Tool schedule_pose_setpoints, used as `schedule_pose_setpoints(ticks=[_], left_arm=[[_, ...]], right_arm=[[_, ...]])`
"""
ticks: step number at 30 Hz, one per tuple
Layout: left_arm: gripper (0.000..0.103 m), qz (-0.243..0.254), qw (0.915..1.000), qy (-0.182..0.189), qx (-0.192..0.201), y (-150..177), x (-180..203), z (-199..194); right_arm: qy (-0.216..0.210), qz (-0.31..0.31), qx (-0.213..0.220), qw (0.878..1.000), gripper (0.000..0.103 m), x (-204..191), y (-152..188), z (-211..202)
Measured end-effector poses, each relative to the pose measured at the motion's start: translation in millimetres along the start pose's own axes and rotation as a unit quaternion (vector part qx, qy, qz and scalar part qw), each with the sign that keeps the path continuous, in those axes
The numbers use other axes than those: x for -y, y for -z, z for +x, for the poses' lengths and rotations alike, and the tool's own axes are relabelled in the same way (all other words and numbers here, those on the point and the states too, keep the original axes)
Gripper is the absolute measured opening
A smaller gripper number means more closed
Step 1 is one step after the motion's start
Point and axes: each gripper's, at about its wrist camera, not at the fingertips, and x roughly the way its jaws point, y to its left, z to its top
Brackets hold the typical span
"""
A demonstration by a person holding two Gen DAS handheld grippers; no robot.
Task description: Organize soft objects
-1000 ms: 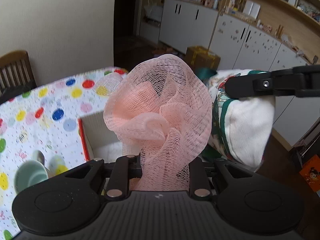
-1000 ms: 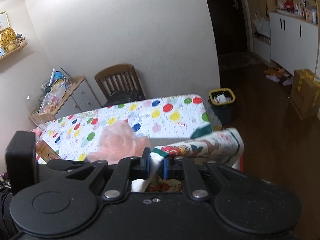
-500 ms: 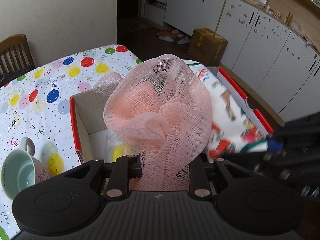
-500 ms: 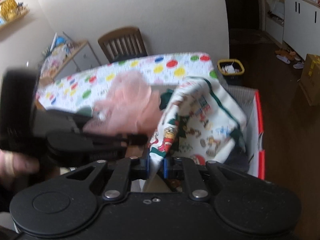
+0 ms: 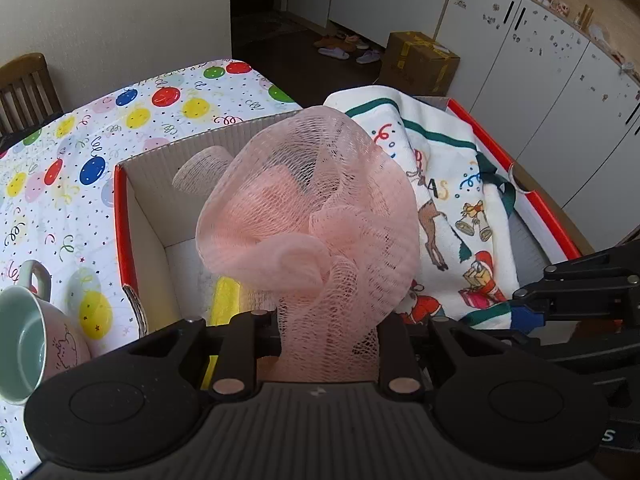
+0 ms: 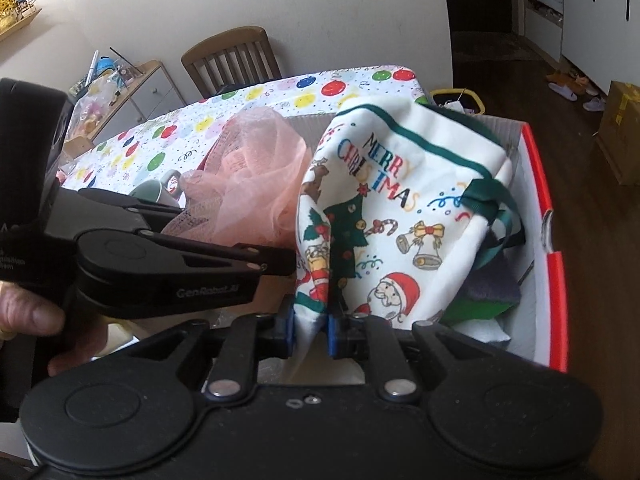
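Over a red-rimmed cardboard box [image 5: 122, 216], the left gripper [image 5: 320, 340] clamps a pink mesh bath pouf [image 5: 308, 220]; the right gripper [image 6: 310, 330] pinches a Christmas-print drawstring bag [image 6: 400, 216] (frame centre).

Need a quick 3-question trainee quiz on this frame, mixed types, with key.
1. True or false: the left tool is clamped on the pink mesh pouf.
2. What does the right tool grip? A) a mug B) the Christmas-print cloth bag C) a sponge
3. Fill in: both items hang over the open red-edged cardboard ____.

Key:
1. True; the mesh is bunched between the jaws.
2. B; the mug stands on the balloon-print tablecloth, left of the box in the left wrist view.
3. box
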Motion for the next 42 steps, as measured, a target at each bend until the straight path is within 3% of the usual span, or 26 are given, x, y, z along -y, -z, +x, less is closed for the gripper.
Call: schedule_pose_setpoints(ticks=[4, 6, 8, 16, 19, 21, 23, 31, 33, 42], left_arm=[[0.033, 0.001, 1.0000, -0.006, 0.003, 1.0, 2.0, -2.2], [0.062, 0.000, 0.9999, -0.008, 0.006, 1.8, 2.2, -5.4], [0.069, -0.002, 0.9999, -0.007, 0.012, 3.3, 1.4, -10.1], [0.069, -0.004, 0.9991, -0.006, 0.042, 11.6, -1.9, -38.2], [0.069, 0.002, 0.9986, -0.009, 0.053, 17.0, -0.4, -52.4], [0.069, 0.002, 0.9980, -0.008, 0.063, 20.2, -1.9, -62.7], [0.069, 0.002, 0.9972, -0.005, 0.075, 23.3, -4.7, -73.2], [0.069, 0.007, 0.9923, 0.005, 0.123, 43.8, -8.2, -123.0], [0.069, 0.009, 0.9907, 0.007, 0.135, 50.1, -8.7, -135.2], [0.076, 0.017, 0.9845, 0.012, 0.174, 76.3, -8.6, -180.8]], right_arm=[[-0.003, -0.003, 0.006, 1.000, 0.014, -1.5, 0.3, -3.9], [-0.007, -0.009, 0.005, 1.000, 0.018, -2.9, 0.2, -7.2], [-0.010, -0.015, 0.004, 1.000, 0.020, -4.6, 1.0, -10.8], [-0.005, -0.031, 0.019, 0.999, 0.030, -11.4, 2.6, -33.2], [-0.003, -0.032, 0.032, 0.999, 0.041, -13.7, 4.2, -45.1], [0.000, -0.032, 0.045, 0.998, 0.054, -15.6, 4.4, -52.7], [0.001, -0.032, 0.059, 0.998, 0.058, -18.1, 6.5, -62.4], [0.014, -0.025, 0.112, 0.993, 0.065, -37.7, 17.5, -91.7], [0.019, -0.030, 0.126, 0.991, 0.073, -47.9, 22.4, -98.2], [0.035, -0.013, 0.191, 0.981, 0.086, -79.1, 44.6, -127.8]])
